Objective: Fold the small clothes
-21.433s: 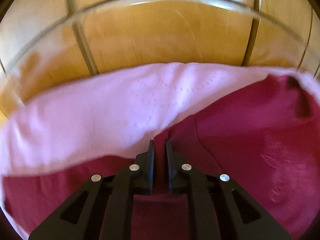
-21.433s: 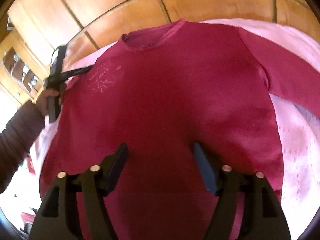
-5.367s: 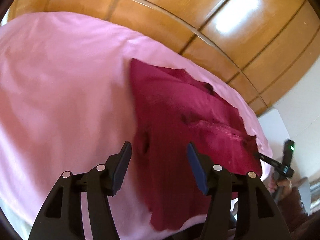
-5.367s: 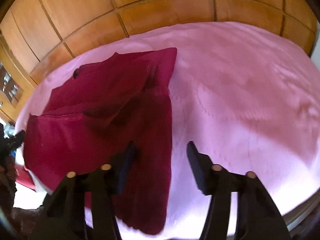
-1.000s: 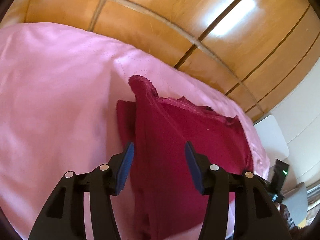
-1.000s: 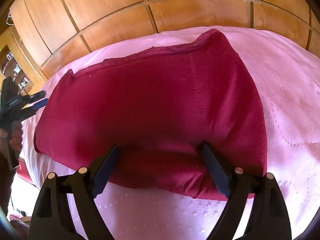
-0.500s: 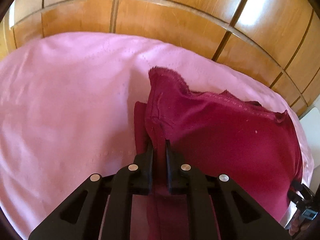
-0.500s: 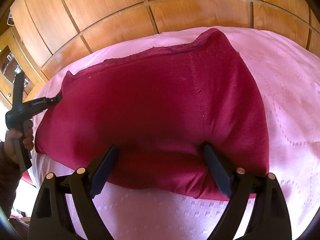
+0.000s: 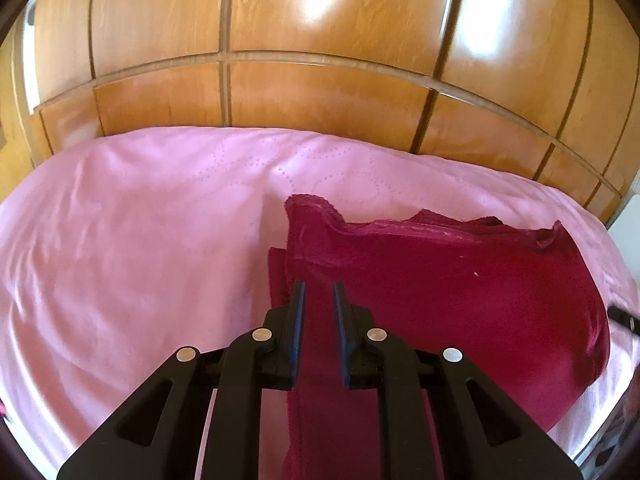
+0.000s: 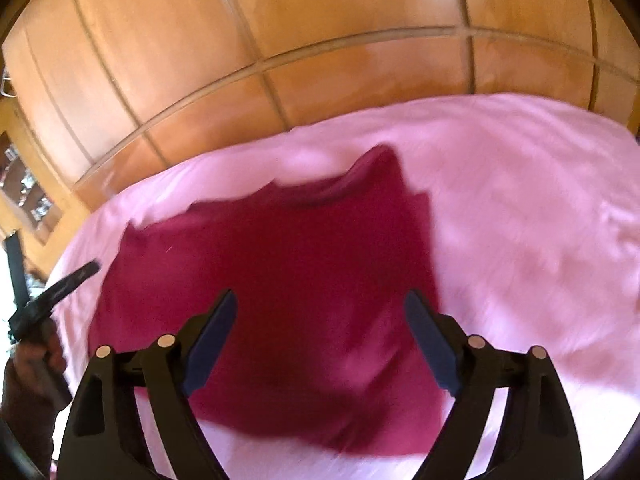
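Observation:
A dark red folded garment [image 9: 440,288] lies on a pink bedspread [image 9: 140,240]. My left gripper [image 9: 318,300] sits over the garment's left edge with its jaws a narrow gap apart, red cloth showing between them. In the right wrist view the same garment [image 10: 288,280] lies flat and blurred. My right gripper [image 10: 320,316] is open wide and hangs above the garment's near side, holding nothing. The left gripper shows there at the far left [image 10: 60,284], held by a hand.
Glossy wooden wall panels [image 9: 320,92] run along the far side of the bed. The pink bedspread [image 10: 540,220] spreads wide to the right of the garment. A white object [image 9: 628,220] stands past the bed's right edge.
My left gripper's jaws have parted slightly from their closed grip on the garment edge. My right gripper has lifted and pulled back from the garment; its view is now blurred.

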A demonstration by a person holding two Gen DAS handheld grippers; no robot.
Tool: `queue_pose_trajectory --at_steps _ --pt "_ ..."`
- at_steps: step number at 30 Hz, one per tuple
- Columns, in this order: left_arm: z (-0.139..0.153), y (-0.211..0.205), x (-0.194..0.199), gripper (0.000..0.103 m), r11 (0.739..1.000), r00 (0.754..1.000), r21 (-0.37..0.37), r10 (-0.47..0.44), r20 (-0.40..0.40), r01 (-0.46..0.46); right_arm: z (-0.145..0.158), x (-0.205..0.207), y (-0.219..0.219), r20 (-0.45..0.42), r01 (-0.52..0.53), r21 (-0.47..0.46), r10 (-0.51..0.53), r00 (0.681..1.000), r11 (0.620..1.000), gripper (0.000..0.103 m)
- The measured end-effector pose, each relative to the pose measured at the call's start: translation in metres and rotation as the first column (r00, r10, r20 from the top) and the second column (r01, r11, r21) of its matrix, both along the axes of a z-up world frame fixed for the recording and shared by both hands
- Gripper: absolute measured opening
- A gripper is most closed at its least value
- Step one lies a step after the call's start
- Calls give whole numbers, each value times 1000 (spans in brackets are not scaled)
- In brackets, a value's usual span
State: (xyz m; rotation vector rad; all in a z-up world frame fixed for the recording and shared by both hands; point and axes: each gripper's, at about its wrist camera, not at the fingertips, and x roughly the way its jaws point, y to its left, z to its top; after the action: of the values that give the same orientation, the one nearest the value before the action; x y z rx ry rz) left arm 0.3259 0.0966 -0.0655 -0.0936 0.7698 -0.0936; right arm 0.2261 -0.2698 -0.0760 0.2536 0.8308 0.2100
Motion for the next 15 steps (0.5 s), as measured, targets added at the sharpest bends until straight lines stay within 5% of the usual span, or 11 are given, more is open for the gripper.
queue_pose_trajectory --at_steps 8,11,13,15 --pt "-5 -11 0 12 1000 1000 28 -12 -7 13 -16 69 -14 -48 66 -73 -69 996 995 77" --pt "-7 -13 1 12 999 1000 37 -19 -15 19 -26 87 -12 -83 55 -91 -62 995 994 49" --pt "-8 -14 3 13 999 1000 41 -23 -19 24 -32 94 -7 -103 49 -137 -64 993 989 15" --pt "-8 -15 3 31 999 1000 42 -23 -20 24 -38 101 -10 -114 74 -164 -93 989 984 9"
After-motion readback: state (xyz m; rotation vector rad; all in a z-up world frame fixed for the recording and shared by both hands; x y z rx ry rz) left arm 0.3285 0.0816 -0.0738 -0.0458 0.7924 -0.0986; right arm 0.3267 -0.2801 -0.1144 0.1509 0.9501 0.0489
